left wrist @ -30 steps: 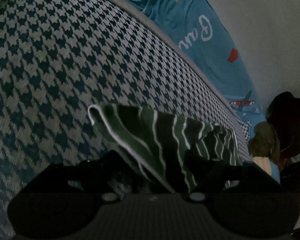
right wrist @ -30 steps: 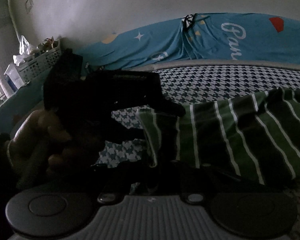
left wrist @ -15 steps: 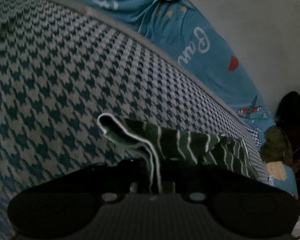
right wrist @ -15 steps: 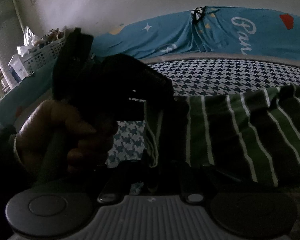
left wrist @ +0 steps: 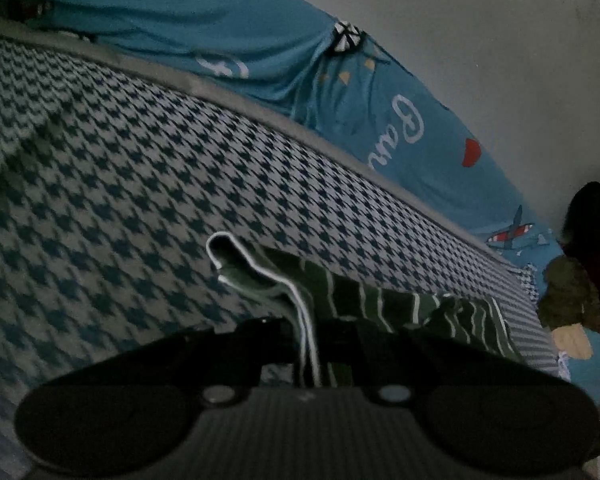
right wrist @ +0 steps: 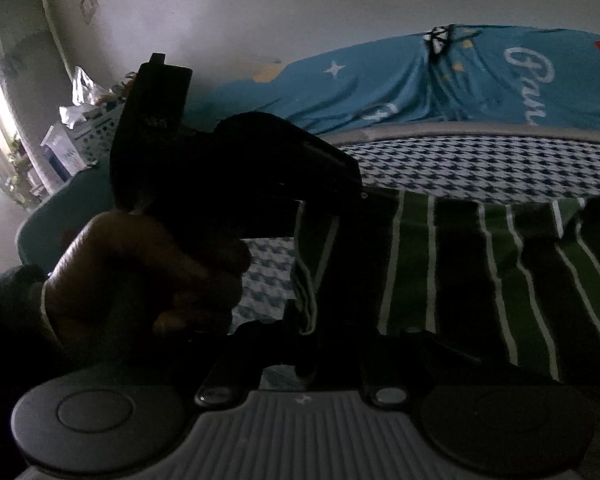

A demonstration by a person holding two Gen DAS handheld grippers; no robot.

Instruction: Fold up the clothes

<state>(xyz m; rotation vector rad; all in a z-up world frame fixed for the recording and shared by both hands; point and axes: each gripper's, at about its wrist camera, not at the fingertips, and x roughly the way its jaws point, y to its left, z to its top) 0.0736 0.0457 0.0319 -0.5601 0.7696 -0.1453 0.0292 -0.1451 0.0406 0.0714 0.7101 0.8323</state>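
Observation:
A dark green garment with thin white stripes lies on the houndstooth bed cover. My left gripper is shut on its white-edged corner, which stands up above the fingers. In the right wrist view the same striped garment spreads to the right, and my right gripper is shut on a hem of it. A hand holding the left gripper's black body fills the left of that view, close beside the right gripper.
A blue printed sheet runs along the wall behind the bed. Dark and olive clothes are piled at the far right. A white basket and boxes stand at the left by a bright window.
The left gripper closed on the garment's corner and lifted it, bunching the cloth. The hand with the left gripper rose in the right wrist view. The right gripper kept its grip.

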